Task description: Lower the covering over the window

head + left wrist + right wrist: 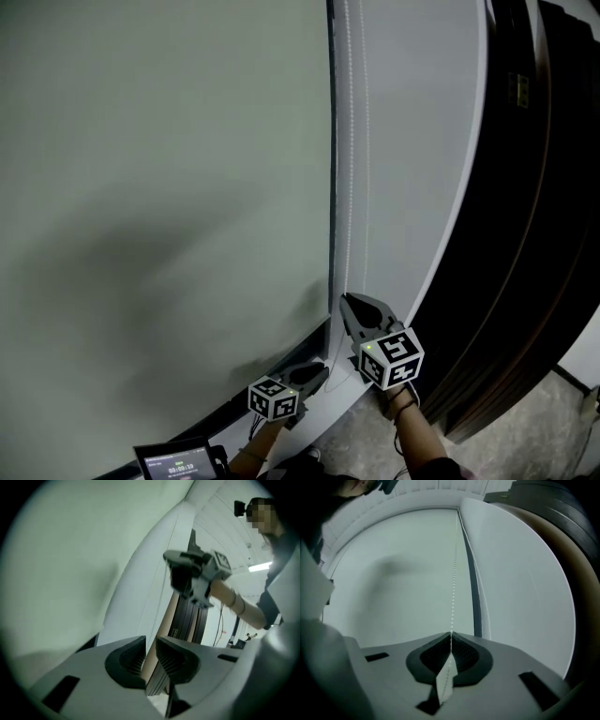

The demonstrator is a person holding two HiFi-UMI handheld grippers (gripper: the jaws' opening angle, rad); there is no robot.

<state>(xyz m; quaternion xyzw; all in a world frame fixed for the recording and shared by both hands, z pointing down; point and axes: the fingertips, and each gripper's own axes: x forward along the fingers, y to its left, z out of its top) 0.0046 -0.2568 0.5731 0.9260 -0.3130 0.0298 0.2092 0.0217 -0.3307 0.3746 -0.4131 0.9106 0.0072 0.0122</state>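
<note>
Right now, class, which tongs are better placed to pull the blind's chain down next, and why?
Right. The right tongs are shut on the bead chain, up beside the blind. The left tongs sit lower, slightly apart, with no chain between them.

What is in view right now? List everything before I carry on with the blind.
blind: 1, pale grey-green, hangs at left and fills most of the head view
bead chain: 1, white, two strands along the blind's right edge
wall panel: 1, white, right of the chain
dark panels: several, black, far right
floor: grey, bottom right
screen device: 1, dark with a lit display, bottom edge at left
left gripper: 1, grey, low near the chain, jaws apart, nothing between them
right gripper: 1, grey, higher than the left one, shut on the bead chain
forearm: 1, bare, behind the right gripper
</note>
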